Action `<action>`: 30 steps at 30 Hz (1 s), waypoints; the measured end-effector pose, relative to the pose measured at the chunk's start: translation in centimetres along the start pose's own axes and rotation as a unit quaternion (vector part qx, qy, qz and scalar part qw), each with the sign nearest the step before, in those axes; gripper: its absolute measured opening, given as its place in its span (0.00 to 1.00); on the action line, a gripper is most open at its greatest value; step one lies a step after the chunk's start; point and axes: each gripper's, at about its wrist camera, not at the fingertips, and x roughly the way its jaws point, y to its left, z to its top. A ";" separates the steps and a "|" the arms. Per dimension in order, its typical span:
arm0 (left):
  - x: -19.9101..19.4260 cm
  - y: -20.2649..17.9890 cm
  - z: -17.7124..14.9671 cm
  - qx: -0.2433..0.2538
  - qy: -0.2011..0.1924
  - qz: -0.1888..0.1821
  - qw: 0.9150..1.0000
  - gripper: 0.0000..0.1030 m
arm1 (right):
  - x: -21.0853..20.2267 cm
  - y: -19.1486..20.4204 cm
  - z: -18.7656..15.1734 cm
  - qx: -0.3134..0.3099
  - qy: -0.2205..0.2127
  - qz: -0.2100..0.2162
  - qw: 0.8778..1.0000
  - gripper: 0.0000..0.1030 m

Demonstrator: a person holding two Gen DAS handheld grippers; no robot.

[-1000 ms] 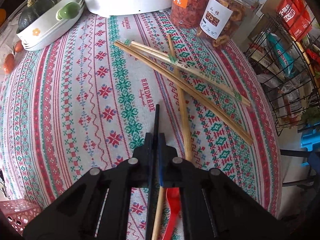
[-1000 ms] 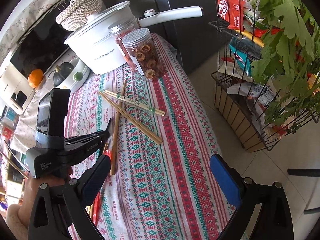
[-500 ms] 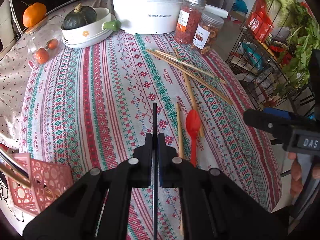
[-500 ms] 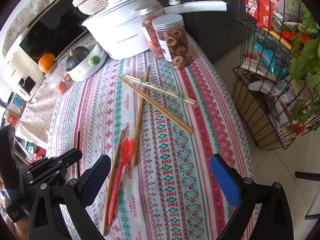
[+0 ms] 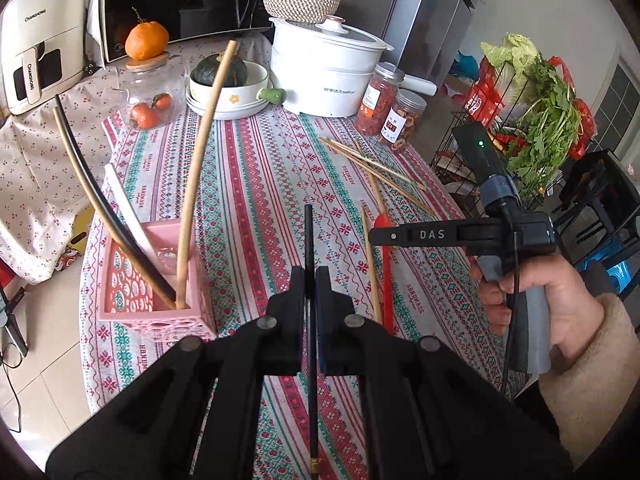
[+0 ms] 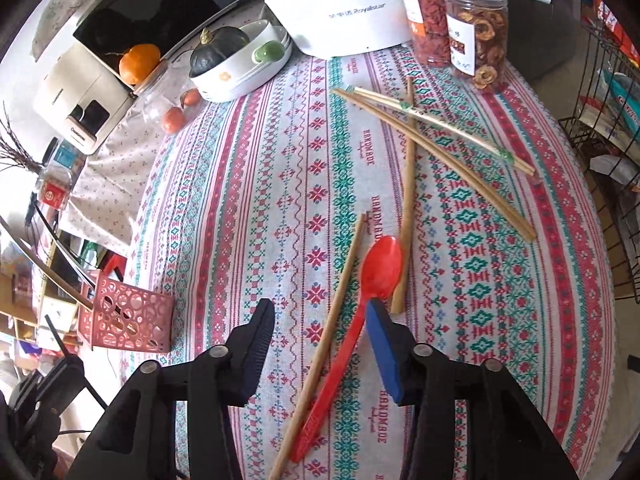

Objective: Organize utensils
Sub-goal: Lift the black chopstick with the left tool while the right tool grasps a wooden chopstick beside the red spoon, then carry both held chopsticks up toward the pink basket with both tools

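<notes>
My left gripper is shut on a black chopstick, held above the patterned tablecloth. A pink holder basket stands to its left with a wooden chopstick, a black one and a white utensil in it. My right gripper is open, low over a red spoon and a wooden chopstick that lie between its fingers. Several more wooden chopsticks lie crossed farther back. The right gripper also shows in the left wrist view, over the spoon.
A white pot, two snack jars and a bowl with a dark squash stand at the table's far side. A wire rack with greens is beyond the right edge. The pink basket sits near the left edge.
My left gripper has pulled back and up with the black chopstick, bringing the pink basket into view. My right gripper has dropped toward the red spoon and narrowed its opening.
</notes>
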 end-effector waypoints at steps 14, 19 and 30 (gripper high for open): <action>-2.3 2.6 -1.9 -0.013 -0.002 -0.008 1.000 0.06 | 4.3 2.9 -0.1 -0.053 0.005 -0.118 0.992 0.13; -3.2 3.0 -2.1 -0.014 -0.012 -0.003 1.000 0.06 | 4.1 3.0 -0.7 -0.047 -0.011 -0.097 0.994 0.06; -8.8 2.7 -2.7 0.010 -0.092 -0.013 0.996 0.06 | -5.8 7.4 -6.0 -0.129 -0.151 -0.048 0.979 0.06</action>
